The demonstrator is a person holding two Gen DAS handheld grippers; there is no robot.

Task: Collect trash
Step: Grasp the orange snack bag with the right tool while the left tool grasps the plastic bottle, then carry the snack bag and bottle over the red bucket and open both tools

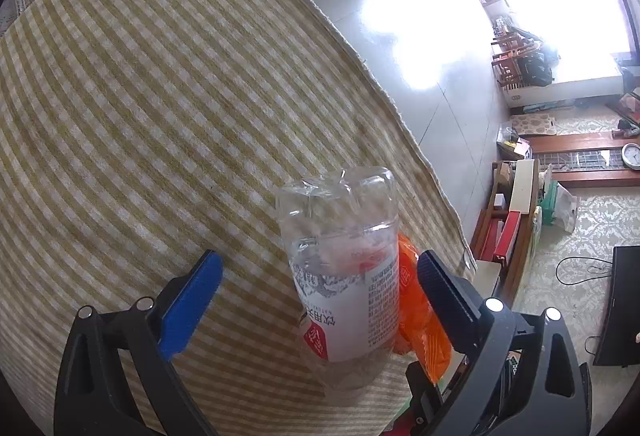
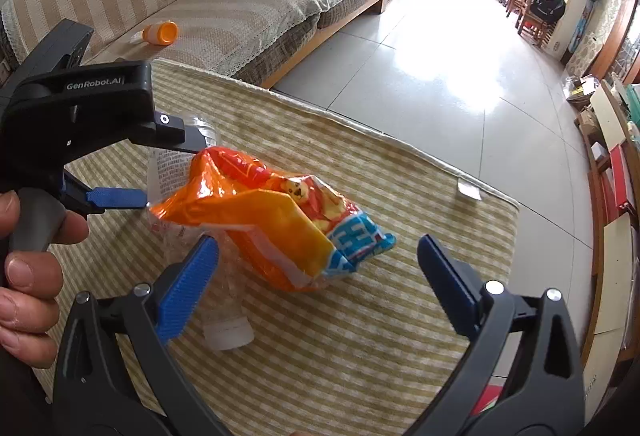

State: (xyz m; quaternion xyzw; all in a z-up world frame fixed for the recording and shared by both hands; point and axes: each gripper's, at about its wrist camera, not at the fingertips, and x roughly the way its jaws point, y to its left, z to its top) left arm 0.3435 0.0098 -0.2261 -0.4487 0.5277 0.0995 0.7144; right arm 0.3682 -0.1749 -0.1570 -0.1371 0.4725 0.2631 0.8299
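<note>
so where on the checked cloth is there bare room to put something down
Free: the wide stretch of checked cloth left of the clear bottle, and the strip between the snack bag and the cloth's far edge by the floor. Crowded: the near middle, where bottle and bag lie against each other, with the open left gripper straddling the bottle and the open right gripper beside the bag.

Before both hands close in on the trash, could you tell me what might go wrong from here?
1. The clear plastic bottle lies partly under the orange snack bag; the open left gripper closing on it could drag the bag along.
2. Both grippers are close together, so the open right gripper could bump the left one.
3. The thin bottle may crumple or slip out.
</note>
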